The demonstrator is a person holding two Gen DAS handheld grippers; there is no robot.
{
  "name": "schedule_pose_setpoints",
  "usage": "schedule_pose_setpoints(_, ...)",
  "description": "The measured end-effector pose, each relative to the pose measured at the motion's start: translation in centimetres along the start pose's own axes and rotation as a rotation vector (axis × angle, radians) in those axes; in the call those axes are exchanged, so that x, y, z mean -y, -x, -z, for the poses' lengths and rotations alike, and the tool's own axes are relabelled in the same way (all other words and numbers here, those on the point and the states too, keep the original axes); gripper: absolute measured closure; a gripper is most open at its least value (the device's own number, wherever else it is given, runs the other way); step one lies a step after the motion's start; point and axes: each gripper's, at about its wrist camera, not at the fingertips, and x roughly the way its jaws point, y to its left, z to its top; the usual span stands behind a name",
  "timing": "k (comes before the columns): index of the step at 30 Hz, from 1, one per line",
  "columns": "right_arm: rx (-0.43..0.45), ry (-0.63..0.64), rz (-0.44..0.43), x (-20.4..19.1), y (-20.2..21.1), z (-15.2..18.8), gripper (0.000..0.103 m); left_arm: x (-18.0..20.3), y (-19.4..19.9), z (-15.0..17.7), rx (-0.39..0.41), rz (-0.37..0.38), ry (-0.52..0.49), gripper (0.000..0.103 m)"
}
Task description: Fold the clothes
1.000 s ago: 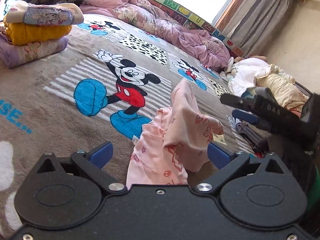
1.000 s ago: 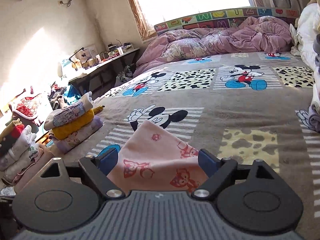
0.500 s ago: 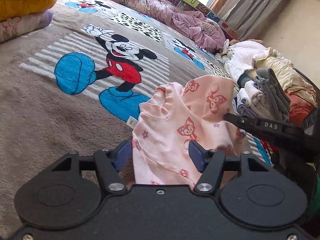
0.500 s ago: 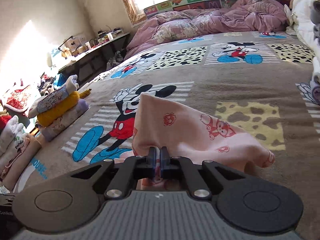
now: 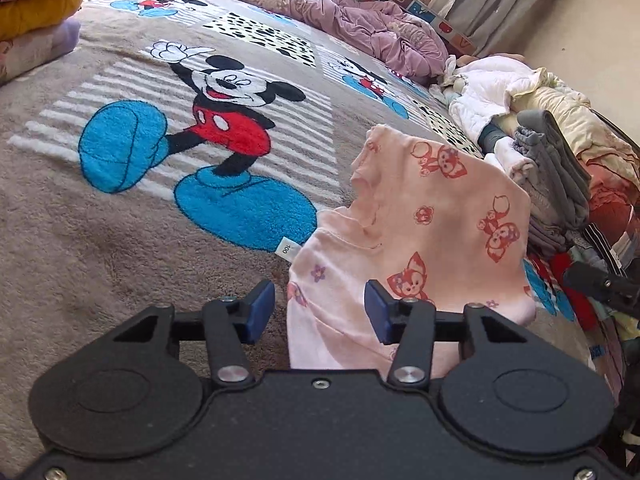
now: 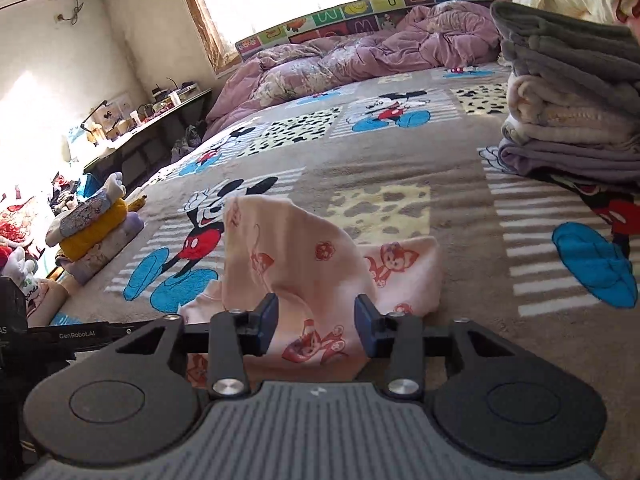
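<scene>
Pink garment w/ red fox-like prints lies crumpled on the brown cartoon-mouse blanket, partly bunched up so one fold stands raised; a small white size tag pokes out at its left edge in left wrist view. Left gripper: jaws have just been closing, now abt half spread, blue pads apart; the garment's near edge sits between them but left pad is clear of cloth, and right pad overlaps the fabric w/o a visible pinch, so no grip. Right gripper: jaws have just been opening, now abt half spread, garment bunched between the pads, pads not pressing it together. In right wrist view the cloth rises to a peak in front of the jaws and spreads flat to the right. Left gripper's black body shows at the left edge of that view, low, near the garment. Folded stack (patterned, yellow, lilac pieces) sits at the bed's far left edge, well apart from the garment. Another folded stack, grey on cream on lilac, sits to the right on the blanket. Rumpled purple quilt lies along the far side under the window.
</scene>
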Motion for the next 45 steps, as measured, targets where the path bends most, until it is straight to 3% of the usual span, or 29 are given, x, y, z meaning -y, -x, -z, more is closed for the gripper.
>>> schedule_pose_setpoints(3, -0.031, 0.17, -0.031, -2.6, -1.7, -3.4, 0.044, -0.6, -0.7, -0.7, -0.025, 0.011, 0.004, 0.055)
schedule_pose_setpoints(9, -0.193, 0.514, -0.078, -8.4, -9.0, -9.1, 0.037, -0.5, -1.9, -1.9, -0.062, 0.033, -0.018, 0.055)
schedule_pose_setpoints(16, -0.431, 0.657, -0.036, -11.0, -18.9, -10.0, 0.036, 0.2, -4.4, -2.2, -0.133, 0.026, -0.062, 0.056)
schedule_pose_setpoints(17, -0.467, 0.664, -0.025, -10.7, -20.0, -9.6, 0.039, 0.3, -4.7, -2.1, -0.134, 0.017, -0.071, 0.056)
schedule_pose_setpoints(18, -0.487, 0.66, -0.024, -10.4, -20.6, -9.3, 0.052, 0.5, -4.8, -2.1, -0.132, 0.009, -0.082, 0.062)
schedule_pose_setpoints(19, -0.497, 0.635, -0.046, -9.9, -20.8, -9.1, 0.065, 0.7, -4.7, -2.1, -0.131, 0.008, -0.094, 0.085)
schedule_pose_setpoints(20, -0.492, 0.602, -0.067, -9.3, -20.6, -9.1, 0.089, 0.8, -4.6, -2.1, -0.131, 0.017, -0.099, 0.1)
schedule_pose_setpoints(21, -0.471, 0.57, -0.084, -8.9, -19.7, -9.2, 0.091, 0.9, -4.3, -2.0, -0.128, 0.028, -0.097, 0.101)
schedule_pose_setpoints(25, -0.366, 0.446, -0.134, -7.1, -15.0, -9.7, 0.094, 2.6, -1.6, -1.9, -0.068, 0.046, -0.139, 0.101)
schedule_pose_setpoints(35, 0.043, 0.103, -0.188, -3.5, 3.7, -9.0, 0.093, 9.9, 8.7, -3.4, 0.164, 0.062, -0.327, 0.101)
schedule_pose_setpoints(40, 0.149, 0.089, -0.217, -4.4, 9.5, -8.0, 0.094, 12.8, 14.1, -4.2, 0.271, 0.069, -0.433, 0.101)
schedule_pose_setpoints(45, 0.176, 0.05, -0.273, -5.0, 13.1, -8.2, 0.094, 14.7, 19.3, -4.8, 0.344, 0.094, -0.536, 0.101)
